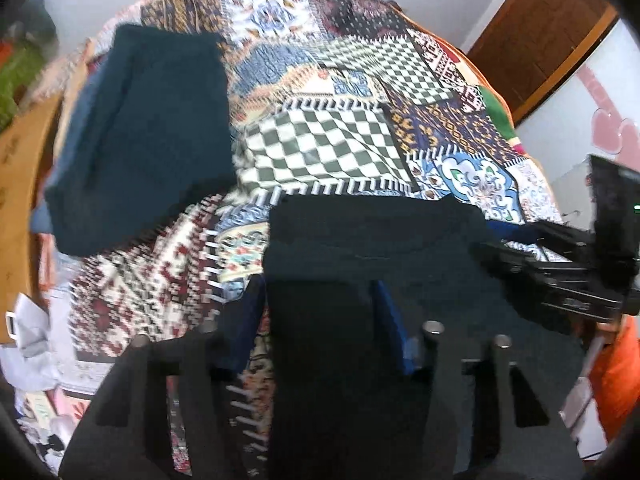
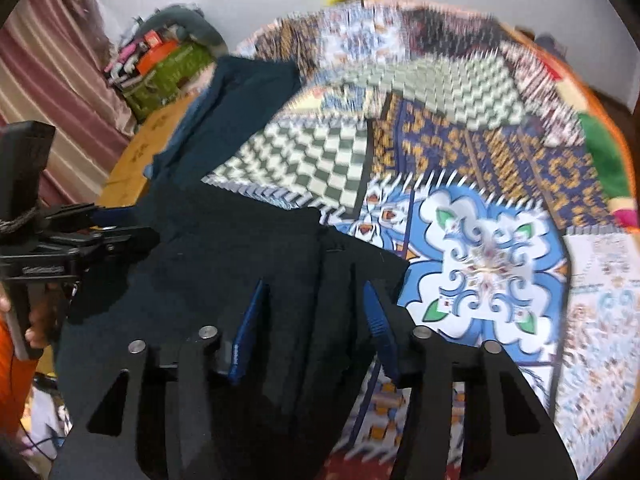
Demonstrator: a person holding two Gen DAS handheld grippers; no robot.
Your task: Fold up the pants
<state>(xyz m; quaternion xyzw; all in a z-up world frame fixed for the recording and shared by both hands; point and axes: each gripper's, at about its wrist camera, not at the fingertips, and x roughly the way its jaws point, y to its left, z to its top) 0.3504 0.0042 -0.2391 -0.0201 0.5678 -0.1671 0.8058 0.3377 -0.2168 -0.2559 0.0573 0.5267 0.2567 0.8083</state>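
Note:
Dark navy pants [image 1: 372,236] lie on a patchwork bedspread [image 1: 320,140]. Their near end runs between the fingers of my left gripper [image 1: 320,320], whose blue pads [image 1: 390,320] stand apart with cloth between them. In the right wrist view the same pants [image 2: 240,240] pass between the blue pads [image 2: 376,320] of my right gripper [image 2: 312,320], also standing apart around the cloth. Each gripper shows in the other's view: the right gripper body at the right edge [image 1: 560,264], the left gripper body at the left edge [image 2: 60,244]. Both views are blurred.
A folded dark teal garment [image 1: 140,140] lies on the bedspread at the far left, also in the right wrist view [image 2: 240,104]. A cardboard box [image 2: 136,160] and a green box of clutter [image 2: 168,76] stand beyond the bed's left side. A wooden door [image 1: 540,40] is at the right.

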